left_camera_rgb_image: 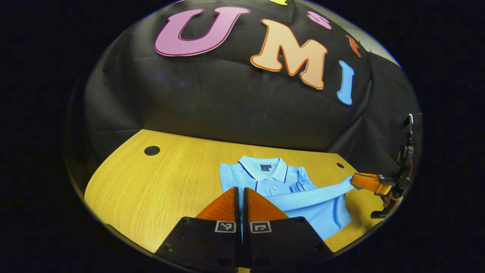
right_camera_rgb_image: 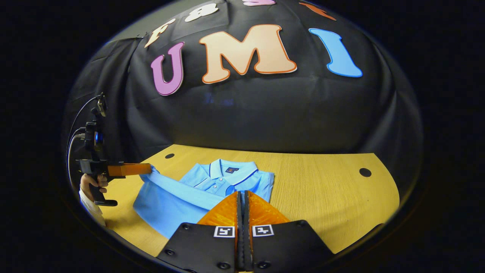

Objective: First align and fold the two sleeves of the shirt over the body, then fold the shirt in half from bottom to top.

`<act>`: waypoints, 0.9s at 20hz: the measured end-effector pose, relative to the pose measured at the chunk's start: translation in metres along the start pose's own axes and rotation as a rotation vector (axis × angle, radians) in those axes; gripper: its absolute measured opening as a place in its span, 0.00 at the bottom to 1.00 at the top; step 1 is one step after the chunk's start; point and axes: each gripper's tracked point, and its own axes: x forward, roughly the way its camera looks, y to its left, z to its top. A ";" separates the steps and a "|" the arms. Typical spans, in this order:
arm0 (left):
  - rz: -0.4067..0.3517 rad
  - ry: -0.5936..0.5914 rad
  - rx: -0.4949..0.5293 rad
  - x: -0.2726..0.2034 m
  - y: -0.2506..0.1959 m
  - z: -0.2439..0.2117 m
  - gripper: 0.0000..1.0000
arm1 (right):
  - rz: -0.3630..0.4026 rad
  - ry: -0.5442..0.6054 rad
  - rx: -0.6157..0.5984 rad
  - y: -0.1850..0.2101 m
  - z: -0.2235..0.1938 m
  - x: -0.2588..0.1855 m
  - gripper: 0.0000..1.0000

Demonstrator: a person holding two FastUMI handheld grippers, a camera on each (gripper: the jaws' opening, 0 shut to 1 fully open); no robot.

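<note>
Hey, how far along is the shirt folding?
Early. Done: the shirt lies flat on the table, collar at the far side. In hand: the right gripper pinches a sleeve stretched out sideways; in the right gripper view the left gripper holds one too. Left: laying the sleeves over the body, then the bottom-to-top fold.

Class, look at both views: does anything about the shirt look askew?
One sleeve runs slantwise across the shirt, pulled taut between the left tool and right tool, not lying flat.
</note>
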 end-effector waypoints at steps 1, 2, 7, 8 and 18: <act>0.005 0.005 -0.008 0.013 0.003 0.002 0.00 | -0.010 0.009 -0.002 -0.004 0.000 0.012 0.03; 0.010 0.017 -0.014 0.026 0.007 0.001 0.00 | -0.021 0.016 -0.007 -0.009 0.000 0.024 0.02; 0.075 0.042 0.028 0.077 0.026 -0.007 0.00 | -0.078 0.047 0.013 -0.028 -0.010 0.079 0.03; 0.086 0.045 0.047 0.084 0.029 -0.008 0.00 | -0.090 0.053 0.013 -0.031 -0.011 0.088 0.03; 0.251 0.015 0.112 0.094 0.061 -0.007 0.40 | -0.125 0.019 0.050 -0.044 -0.006 0.099 0.53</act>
